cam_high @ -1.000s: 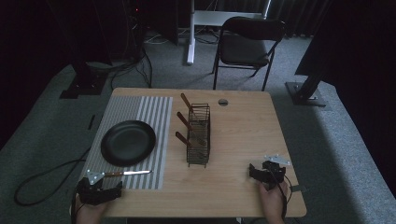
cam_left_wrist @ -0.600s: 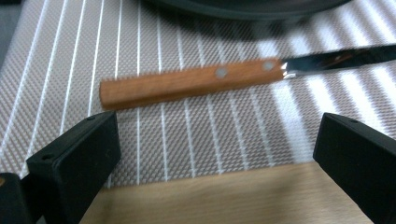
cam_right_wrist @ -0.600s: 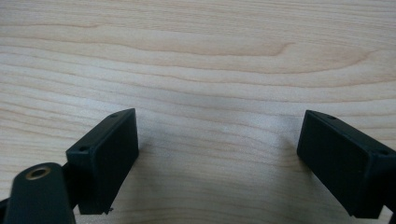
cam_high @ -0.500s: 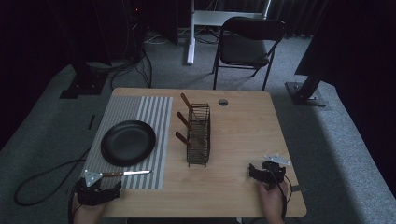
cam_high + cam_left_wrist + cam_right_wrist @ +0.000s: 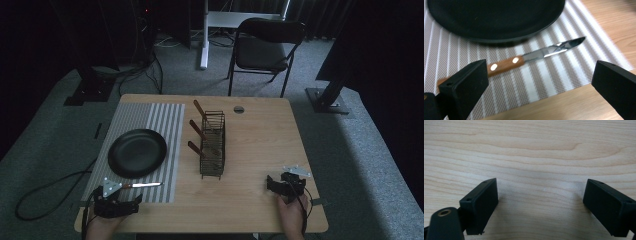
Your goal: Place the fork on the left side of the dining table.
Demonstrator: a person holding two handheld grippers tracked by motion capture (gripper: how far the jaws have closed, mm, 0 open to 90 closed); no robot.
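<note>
Two claws, both released. Left claw (image 5: 537, 82): jaws spread wide, low at the bottom of the left gripper view, facing the knife (image 5: 524, 57) but not touching it. Knife: wooden handle with two rivets, running behind the left-hand jaw; blade pointing to the upper right of the frame; lies flat on the striped mat (image 5: 564, 65), just beside the rim of the black plate (image 5: 494, 20) at the top. Recommended handling: shift toward the handle, square the jaws across it near the rivets, go down to the mat, and close on wood rather than blade. Right claw (image 5: 540, 205): jaws apart over bare counter (image 5: 529, 152). High view: wire rack (image 5: 212, 145) holding wooden-handled pieces, mid-frame, well apart from the knife.
</note>
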